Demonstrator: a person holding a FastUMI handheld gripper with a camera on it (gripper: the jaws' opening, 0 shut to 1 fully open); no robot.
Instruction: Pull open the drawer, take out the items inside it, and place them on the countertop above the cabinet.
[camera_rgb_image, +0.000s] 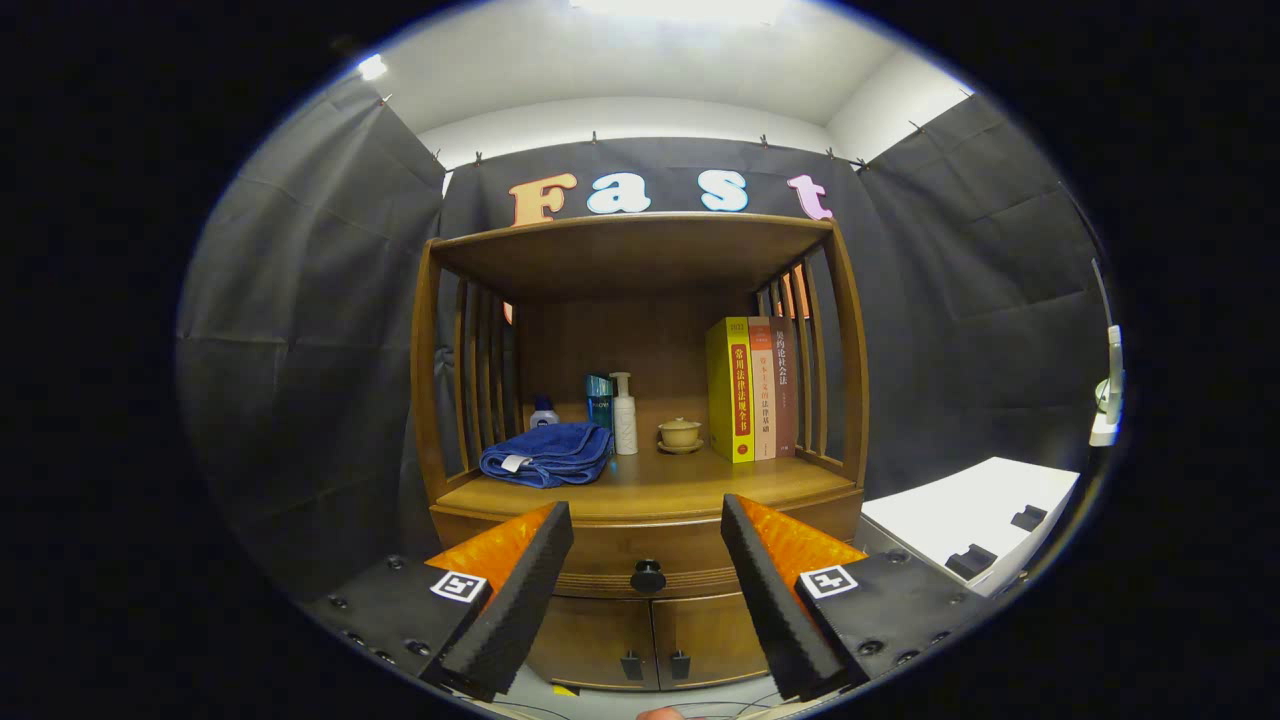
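Gripper view — your gripper spread wide, holding nothing, one round black drawer knob between its fingers, three upright books, one folded blue towel on the wooden countertop.

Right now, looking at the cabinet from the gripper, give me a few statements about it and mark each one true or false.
1. The drawer is already pulled open. False: its front sits flush with the cabinet.
2. The gripper is open, with the drawer knob seen between its fingers, beyond them. True.
3. The blue towel lies folded on the countertop, left of the pump bottle. True.
4. The books lie flat in a stack. False: they stand upright at the right side.
5. The small lidded cup stands between the pump bottle and the books. True.
6. The fingers grip the knob. False: they are apart and touch nothing.
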